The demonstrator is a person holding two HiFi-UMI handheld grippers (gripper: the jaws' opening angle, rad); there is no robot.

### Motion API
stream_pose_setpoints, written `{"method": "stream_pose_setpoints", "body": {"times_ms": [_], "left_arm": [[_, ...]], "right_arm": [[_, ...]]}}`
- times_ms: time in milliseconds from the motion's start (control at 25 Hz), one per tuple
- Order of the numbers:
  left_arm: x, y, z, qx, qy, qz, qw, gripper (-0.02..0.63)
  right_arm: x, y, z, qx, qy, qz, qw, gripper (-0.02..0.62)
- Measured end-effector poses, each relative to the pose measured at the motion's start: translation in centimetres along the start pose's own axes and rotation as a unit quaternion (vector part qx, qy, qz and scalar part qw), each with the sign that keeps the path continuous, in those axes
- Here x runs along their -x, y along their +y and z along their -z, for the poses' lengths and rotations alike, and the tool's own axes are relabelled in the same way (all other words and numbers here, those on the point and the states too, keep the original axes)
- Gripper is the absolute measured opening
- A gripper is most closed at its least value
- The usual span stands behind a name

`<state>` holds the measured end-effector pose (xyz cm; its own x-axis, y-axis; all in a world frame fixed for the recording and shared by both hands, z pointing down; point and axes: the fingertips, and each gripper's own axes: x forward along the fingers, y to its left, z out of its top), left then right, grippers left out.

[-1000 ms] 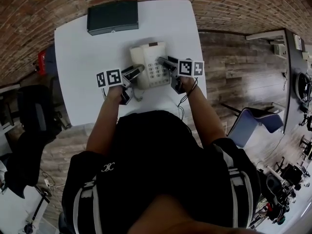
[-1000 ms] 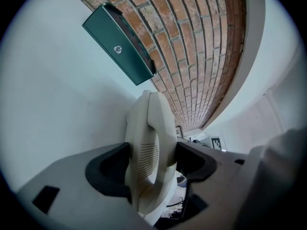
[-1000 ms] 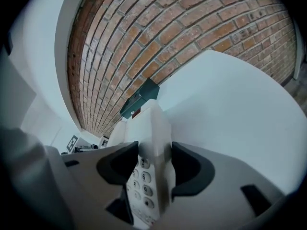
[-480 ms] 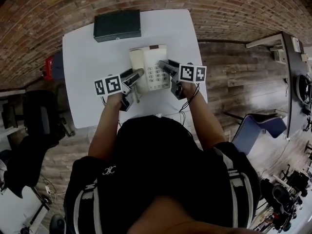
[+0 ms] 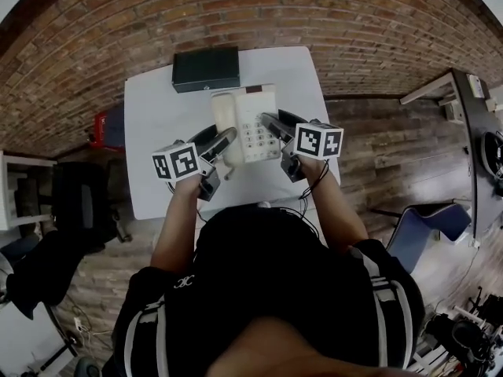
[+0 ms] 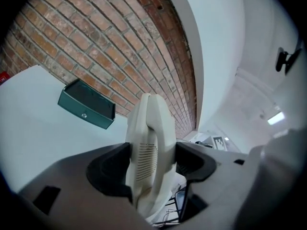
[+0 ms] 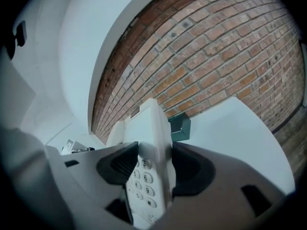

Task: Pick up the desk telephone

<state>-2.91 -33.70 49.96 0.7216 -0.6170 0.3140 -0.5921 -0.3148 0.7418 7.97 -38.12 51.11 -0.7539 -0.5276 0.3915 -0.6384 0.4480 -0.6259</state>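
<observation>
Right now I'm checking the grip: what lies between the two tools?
Only the telephone: the left tool grips its handset side, the right tool its keypad side. The head view shows it.

I read: cream desk telephone [image 5: 253, 108], dark green box [image 5: 206, 69], white table [image 5: 153, 132], red-brown brickwork [image 5: 94, 38] (pale mortar grid).

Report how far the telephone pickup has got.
Done: the left gripper and right gripper are each shut on a side of the cream plastic desk telephone. In hand: it appears raised off the white table. Left: lifting it clearly free.
</observation>
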Motion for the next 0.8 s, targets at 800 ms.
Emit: {"method": "stream_pose_setpoints", "body": {"times_ms": [800], "left_arm": [[3.2,-5.5,-0.6,-0.059,-0.010,0.002,0.9982,0.299]], "right_arm": [[4.6,4.5,-1.1,0.000,-0.039,-0.013,0.999,0.207]]}}
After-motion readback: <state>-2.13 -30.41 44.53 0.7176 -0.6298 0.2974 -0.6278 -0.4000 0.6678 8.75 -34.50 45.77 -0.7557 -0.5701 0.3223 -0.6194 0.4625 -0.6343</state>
